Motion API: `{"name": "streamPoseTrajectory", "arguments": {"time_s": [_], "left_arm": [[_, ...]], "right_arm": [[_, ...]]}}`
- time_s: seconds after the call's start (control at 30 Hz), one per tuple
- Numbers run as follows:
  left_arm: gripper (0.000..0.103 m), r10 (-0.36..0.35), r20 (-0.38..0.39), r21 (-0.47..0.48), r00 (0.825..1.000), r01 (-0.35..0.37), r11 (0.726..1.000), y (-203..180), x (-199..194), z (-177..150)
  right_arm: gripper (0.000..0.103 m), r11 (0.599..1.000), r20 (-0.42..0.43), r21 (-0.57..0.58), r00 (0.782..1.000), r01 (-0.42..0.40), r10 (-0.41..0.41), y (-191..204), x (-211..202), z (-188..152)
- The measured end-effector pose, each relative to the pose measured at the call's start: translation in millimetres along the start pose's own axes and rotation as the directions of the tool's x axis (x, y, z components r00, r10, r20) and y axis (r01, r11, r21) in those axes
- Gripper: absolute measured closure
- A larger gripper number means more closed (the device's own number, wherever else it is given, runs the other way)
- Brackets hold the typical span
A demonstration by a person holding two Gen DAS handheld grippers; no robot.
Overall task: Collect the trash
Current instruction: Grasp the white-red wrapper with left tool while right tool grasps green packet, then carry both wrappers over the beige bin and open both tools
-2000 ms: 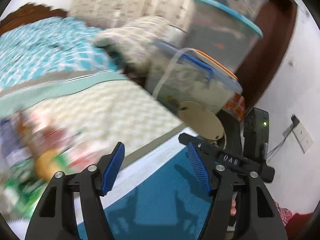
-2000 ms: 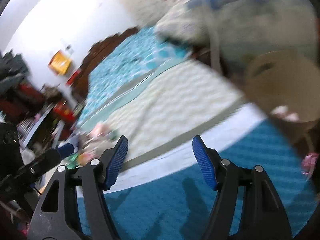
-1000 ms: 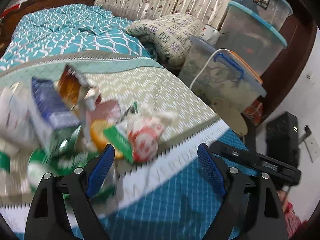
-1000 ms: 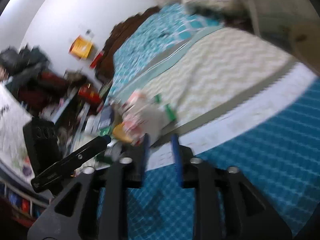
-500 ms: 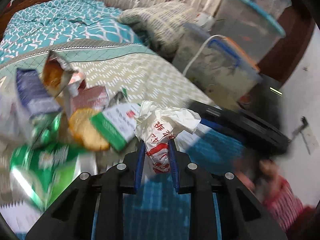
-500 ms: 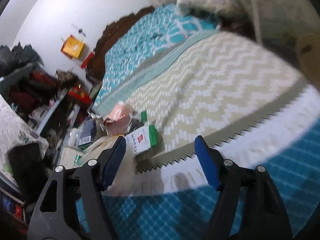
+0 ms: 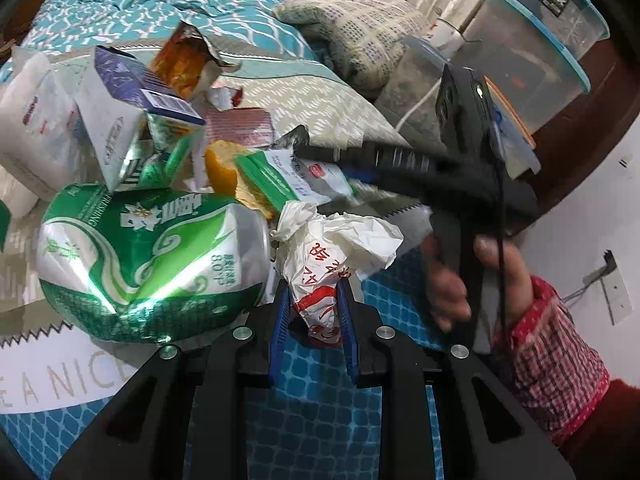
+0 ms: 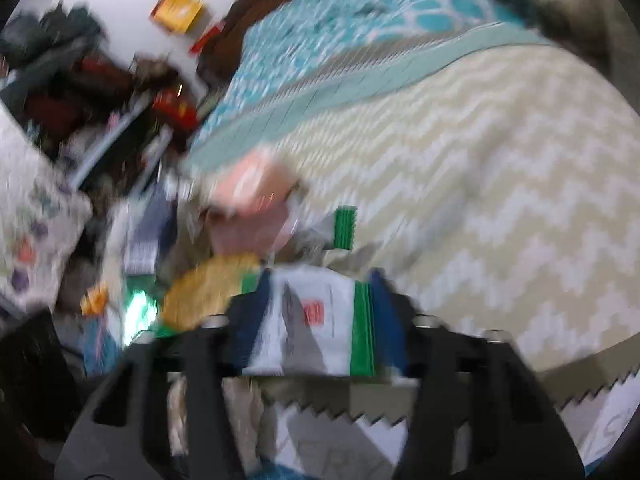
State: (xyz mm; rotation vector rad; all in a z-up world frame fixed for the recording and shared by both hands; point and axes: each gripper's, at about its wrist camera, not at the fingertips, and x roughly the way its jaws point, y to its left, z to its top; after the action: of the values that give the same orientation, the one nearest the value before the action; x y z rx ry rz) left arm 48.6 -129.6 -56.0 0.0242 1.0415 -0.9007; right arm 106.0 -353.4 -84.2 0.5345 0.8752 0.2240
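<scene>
A pile of trash lies on the bed. My left gripper (image 7: pixel 312 300) is shut on a crumpled white wrapper with red print (image 7: pixel 328 256). A crushed green can (image 7: pixel 148 260) lies just left of it. The right gripper (image 7: pixel 320 152) reaches in from the right over a white and green packet (image 7: pixel 288 176). In the blurred right wrist view my right gripper (image 8: pixel 318 312) has its fingers on both sides of that packet (image 8: pixel 316 320); whether it grips is unclear. An orange peel (image 7: pixel 224 176), a purple and white carton (image 7: pixel 124 92) and an orange foil bag (image 7: pixel 184 60) lie behind.
The trash rests on a chevron blanket (image 7: pixel 320 96) with a teal patterned quilt (image 7: pixel 132 4) beyond. A patterned pillow (image 7: pixel 360 28) and stacked clear storage bins (image 7: pixel 532 52) stand at the right. A white plastic bag (image 7: pixel 32 120) lies at the left.
My left gripper closed on the crumpled wrapper and stays shut on it. My right gripper moved in over the pile, and its fingers now straddle the white and green packet.
</scene>
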Motion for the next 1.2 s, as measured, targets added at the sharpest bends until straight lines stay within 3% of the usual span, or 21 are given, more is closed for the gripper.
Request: {"name": "streamPoseTrajectory", "arguments": {"time_s": [0.1,0.2,0.43,0.73,0.9,1.2], "left_arm": [[0.081,-0.002,0.002,-0.01,1.0,0.002,1.0,1,-1,0],[0.081,0.0,0.003,-0.012,1.0,0.0,1.0,1,-1,-1],[0.081,0.002,0.002,0.003,1.0,-0.002,1.0,-10,-5,-3],[0.081,-0.047,-0.047,0.085,0.998,0.051,0.995,-54,17,5],[0.081,-0.057,-0.072,0.154,0.996,0.068,0.986,-84,38,15],[0.081,-0.138,-0.087,0.219,0.987,0.154,0.964,-162,89,76]], "right_arm": [[0.084,0.999,0.002,-0.031,1.0,0.005,-0.005,9,-7,-15],[0.089,1.0,0.027,-0.012,1.0,0.007,-0.006,9,-21,-32],[0.09,0.989,0.139,0.147,0.99,-0.015,-0.005,-21,-73,-67],[0.091,0.954,0.286,0.299,0.956,-0.022,-0.068,-65,-142,-105],[0.091,0.934,0.356,0.357,0.927,-0.021,-0.115,-90,-175,-116],[0.091,0.867,0.464,0.498,0.837,0.024,-0.29,-157,-246,-127]]}}
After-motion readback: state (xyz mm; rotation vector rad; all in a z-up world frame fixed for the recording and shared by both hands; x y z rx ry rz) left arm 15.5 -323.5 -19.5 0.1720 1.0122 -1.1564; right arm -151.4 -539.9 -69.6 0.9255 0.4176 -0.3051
